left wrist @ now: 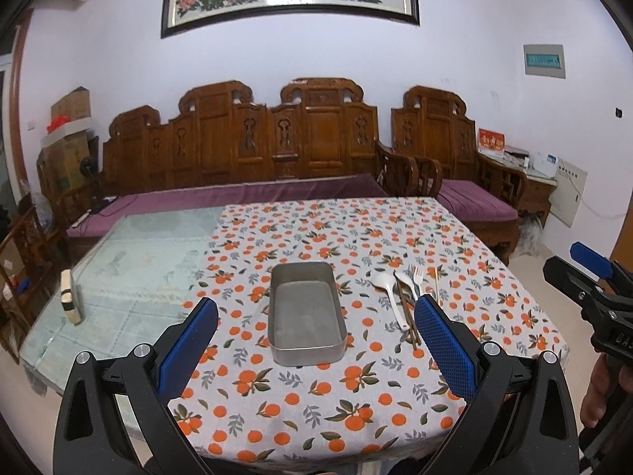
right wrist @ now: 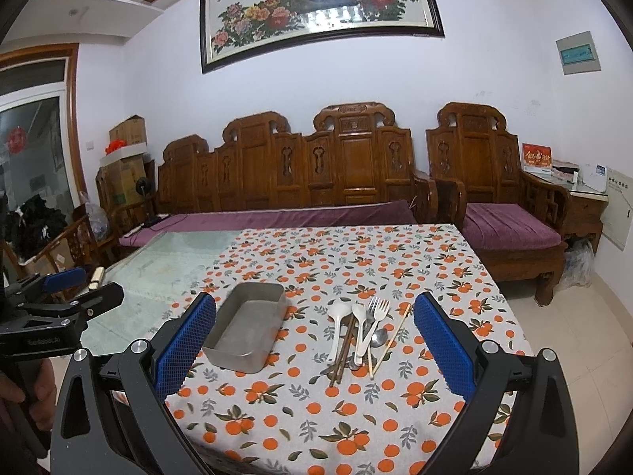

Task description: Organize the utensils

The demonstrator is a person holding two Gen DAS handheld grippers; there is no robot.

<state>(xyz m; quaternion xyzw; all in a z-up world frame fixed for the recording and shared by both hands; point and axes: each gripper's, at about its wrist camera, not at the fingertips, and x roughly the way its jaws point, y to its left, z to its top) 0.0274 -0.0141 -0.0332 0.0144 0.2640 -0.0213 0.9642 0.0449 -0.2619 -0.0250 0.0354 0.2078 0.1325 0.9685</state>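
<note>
An empty metal tray (left wrist: 304, 312) sits on the orange-print tablecloth (left wrist: 316, 407); it also shows in the right wrist view (right wrist: 247, 326). Right of it lies a pile of utensils (right wrist: 362, 334): two white spoons (right wrist: 338, 328), a metal fork (right wrist: 376, 312), a metal spoon, dark chopsticks (right wrist: 343, 350) and light chopsticks (right wrist: 389, 340). The pile also shows in the left wrist view (left wrist: 403, 297). My left gripper (left wrist: 316, 340) is open and empty, above the table's near edge facing the tray. My right gripper (right wrist: 314, 340) is open and empty, facing the pile.
The table's left part is bare glass (left wrist: 130, 273) with a small wooden block (left wrist: 69, 297) near its edge. A carved wooden sofa (left wrist: 245, 150) and armchair (left wrist: 455, 158) with purple cushions stand behind the table. Tiled floor (right wrist: 573, 316) lies to the right.
</note>
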